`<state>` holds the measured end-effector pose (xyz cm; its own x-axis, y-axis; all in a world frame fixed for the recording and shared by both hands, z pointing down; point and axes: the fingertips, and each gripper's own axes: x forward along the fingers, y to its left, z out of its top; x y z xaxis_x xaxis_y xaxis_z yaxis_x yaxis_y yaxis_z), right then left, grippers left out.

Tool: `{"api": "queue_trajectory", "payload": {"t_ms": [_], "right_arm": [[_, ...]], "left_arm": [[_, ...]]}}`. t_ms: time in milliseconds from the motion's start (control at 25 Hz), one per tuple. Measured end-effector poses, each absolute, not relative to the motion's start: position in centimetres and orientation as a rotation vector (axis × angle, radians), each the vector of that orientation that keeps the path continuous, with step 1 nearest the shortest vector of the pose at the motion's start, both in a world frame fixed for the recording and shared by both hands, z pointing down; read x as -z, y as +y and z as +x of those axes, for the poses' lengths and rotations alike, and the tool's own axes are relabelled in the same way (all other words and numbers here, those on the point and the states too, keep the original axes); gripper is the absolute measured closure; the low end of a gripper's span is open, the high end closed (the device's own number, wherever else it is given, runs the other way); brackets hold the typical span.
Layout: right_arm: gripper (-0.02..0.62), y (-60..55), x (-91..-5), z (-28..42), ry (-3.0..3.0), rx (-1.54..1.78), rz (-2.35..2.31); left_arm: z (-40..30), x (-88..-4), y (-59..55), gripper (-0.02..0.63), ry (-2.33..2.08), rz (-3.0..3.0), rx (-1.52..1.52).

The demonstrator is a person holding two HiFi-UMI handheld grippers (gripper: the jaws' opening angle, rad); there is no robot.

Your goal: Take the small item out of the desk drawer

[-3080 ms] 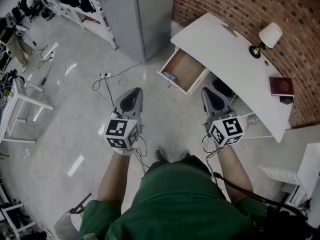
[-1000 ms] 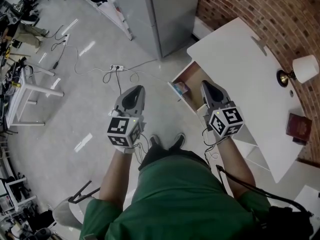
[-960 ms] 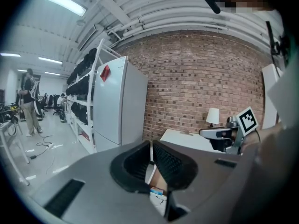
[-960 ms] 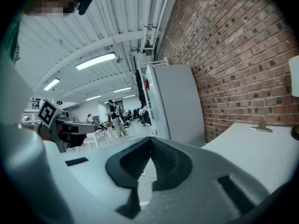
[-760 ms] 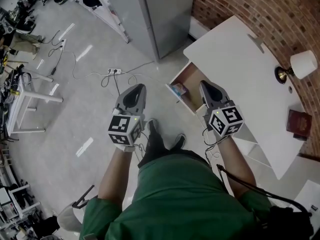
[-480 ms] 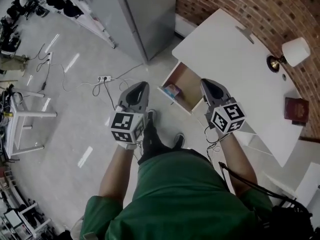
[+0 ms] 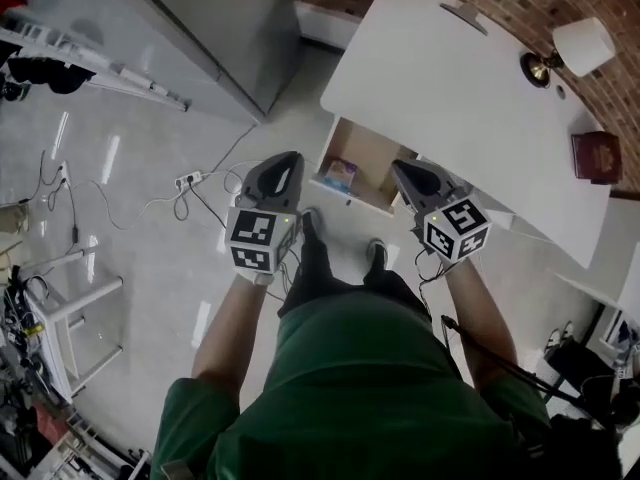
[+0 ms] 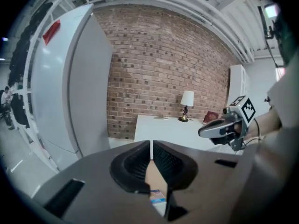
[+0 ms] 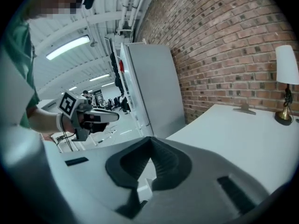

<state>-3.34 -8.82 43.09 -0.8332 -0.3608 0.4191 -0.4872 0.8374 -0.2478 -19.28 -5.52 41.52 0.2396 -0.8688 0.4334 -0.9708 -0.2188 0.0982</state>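
Observation:
A white desk stands against the brick wall with its wooden drawer pulled open. A small blue-and-white item lies in the drawer's left part; it also shows through the slit below the left jaws. My left gripper hangs just left of the drawer front, shut and empty. My right gripper sits over the drawer's right end, shut and empty too. Each gripper sees the other: the right one and the left one.
A table lamp and a dark red book sit on the desk's far right. A grey cabinet stands left of the desk. A power strip with cables lies on the floor at left. The person's feet are just before the drawer.
The person has stepped up to the desk; the drawer now lies right between the two grippers. Both grippers moved forward and down toward it, the left one more. Jaws stayed shut.

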Motion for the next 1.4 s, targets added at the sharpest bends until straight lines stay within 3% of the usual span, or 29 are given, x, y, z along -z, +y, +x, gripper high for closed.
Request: {"api": "queue_trajectory", "payload": {"t_ms": [560, 800, 1400], "right_arm": [[0.591, -9.0, -55.9, -2.6, -2.311, -1.049, 1.037], [0.498, -8.1, -62.4, -2.6, -2.155, -1.353, 1.074], [0.371, -5.7, -78.4, -4.5, -1.844, -1.655, 0.788]], "left_arm": [[-20.2, -50.8, -9.0, 0.594, -1.264, 2.284, -0.597], [-20.4, -54.3, -8.3, 0.594, -1.168, 2.274, -0.65], [-20.5, -61.6, -6.9, 0.594, -1.163, 2.144, -0.76]]}}
